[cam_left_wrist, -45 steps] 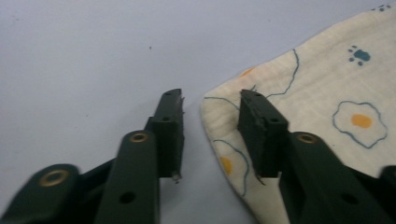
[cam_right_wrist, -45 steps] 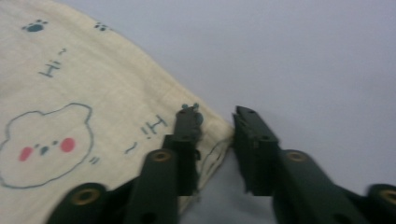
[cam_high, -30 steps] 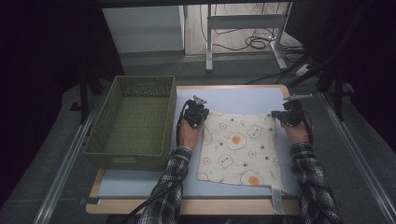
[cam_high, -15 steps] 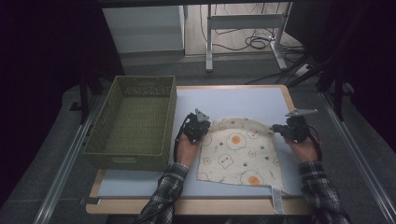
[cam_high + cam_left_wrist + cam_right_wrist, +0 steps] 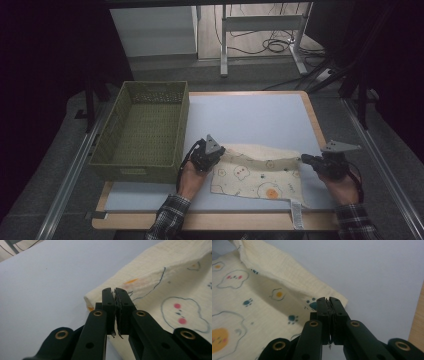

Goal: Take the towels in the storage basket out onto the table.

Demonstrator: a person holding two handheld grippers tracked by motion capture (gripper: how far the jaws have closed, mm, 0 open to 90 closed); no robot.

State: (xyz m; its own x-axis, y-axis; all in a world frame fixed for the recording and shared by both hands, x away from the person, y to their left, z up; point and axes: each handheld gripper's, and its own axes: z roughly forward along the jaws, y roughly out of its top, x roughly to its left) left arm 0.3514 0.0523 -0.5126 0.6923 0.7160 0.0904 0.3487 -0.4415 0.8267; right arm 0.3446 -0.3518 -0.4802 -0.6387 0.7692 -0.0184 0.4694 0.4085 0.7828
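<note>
A cream cloth (image 5: 260,176) printed with fried eggs and little faces lies on the near part of the pale blue table (image 5: 250,115), its far edge folded over toward me. My left gripper (image 5: 219,152) is shut on the cloth's left folded corner. In the left gripper view the gripper (image 5: 115,291) pinches the cloth (image 5: 175,287) just above the table. My right gripper (image 5: 305,159) is shut on the right folded corner. In the right gripper view the gripper (image 5: 327,300) has the cloth (image 5: 249,297) arching up and away to its left.
A green woven basket (image 5: 135,170) stands on the left of the table, close to my left hand. A strip of white tape (image 5: 297,212) sits at the table's near edge. The wooden table rim (image 5: 316,125) runs along the right side.
Both grippers have come toward me with the cloth's far corners. The far edge has lifted and folded over the near half, so the cloth now covers less of the table.
</note>
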